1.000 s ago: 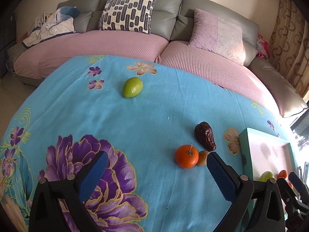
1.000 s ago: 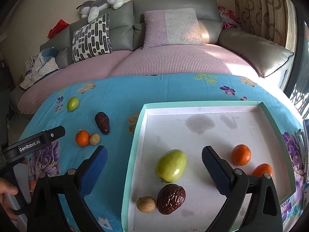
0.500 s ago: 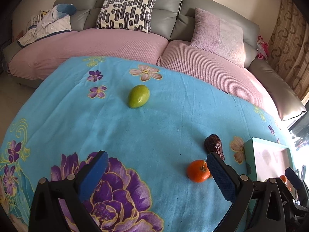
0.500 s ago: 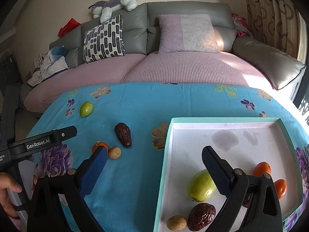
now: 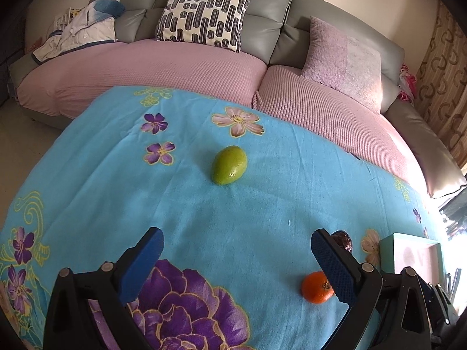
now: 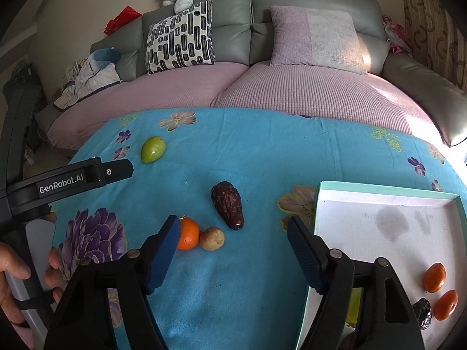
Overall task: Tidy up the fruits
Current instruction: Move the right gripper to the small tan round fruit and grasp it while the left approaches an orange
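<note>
1. Blue floral tablecloth (image 6: 262, 151): broad bare stretch between loose fruit and far edge.
2. White teal-rimmed tray (image 6: 379, 194), right: two tangerines (image 6: 435, 277), dark date.
3. Left gripper (image 5: 236, 259), right gripper (image 6: 233, 239): jaws wide, empty.
4. Loose: green mango (image 5: 229, 164), brown date (image 6: 227, 208), orange tangerine (image 6: 188, 233), small tan fruit (image 6: 212, 238).

The cloth (image 5: 262, 204) is matt, fuzzy fabric. The mango (image 5: 229, 165) looks smooth and glossy, the date (image 6: 228, 208) wrinkled with sheen. The sofa (image 6: 233, 26) back is smooth leather.

Both wrist views face the sofa (image 5: 204, 67) (sharing tablecloth (image 6: 262, 151)).
</note>
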